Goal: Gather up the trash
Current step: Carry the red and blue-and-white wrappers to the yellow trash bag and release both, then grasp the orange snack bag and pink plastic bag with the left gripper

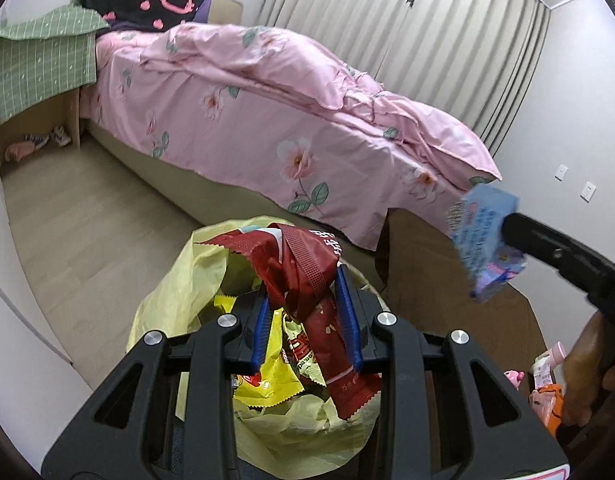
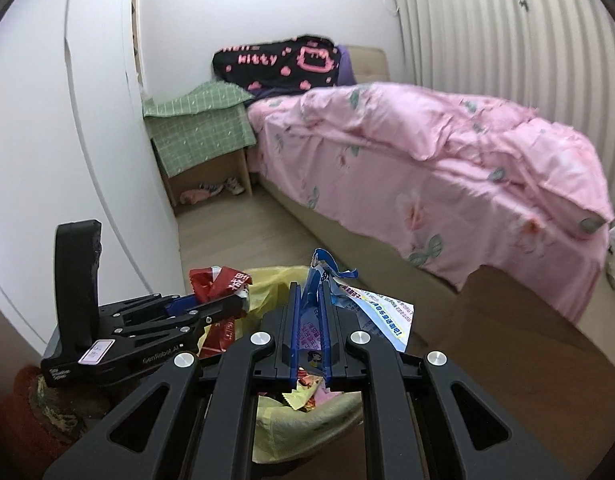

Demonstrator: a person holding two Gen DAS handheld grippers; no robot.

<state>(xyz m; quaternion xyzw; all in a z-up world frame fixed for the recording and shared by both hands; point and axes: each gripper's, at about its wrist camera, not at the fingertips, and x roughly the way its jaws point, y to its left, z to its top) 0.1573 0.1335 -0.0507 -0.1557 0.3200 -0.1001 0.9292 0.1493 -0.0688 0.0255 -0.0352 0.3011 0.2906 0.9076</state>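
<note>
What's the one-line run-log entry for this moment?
left gripper: shut on red wrapper | right gripper: shut on blue wrapper | both above yellow trash bag | wrappers: not yet dropped

The trash bag (image 1: 175,312) stands on the floor (image 1: 87,240) near the bed (image 1: 267,136), with wrappers (image 1: 267,384) in it. At the far left, the bedside table (image 1: 39,76) stands beside the bed, and shoes (image 1: 47,142) lie under it. The curtain (image 1: 387,12) hangs behind the bed.
</note>
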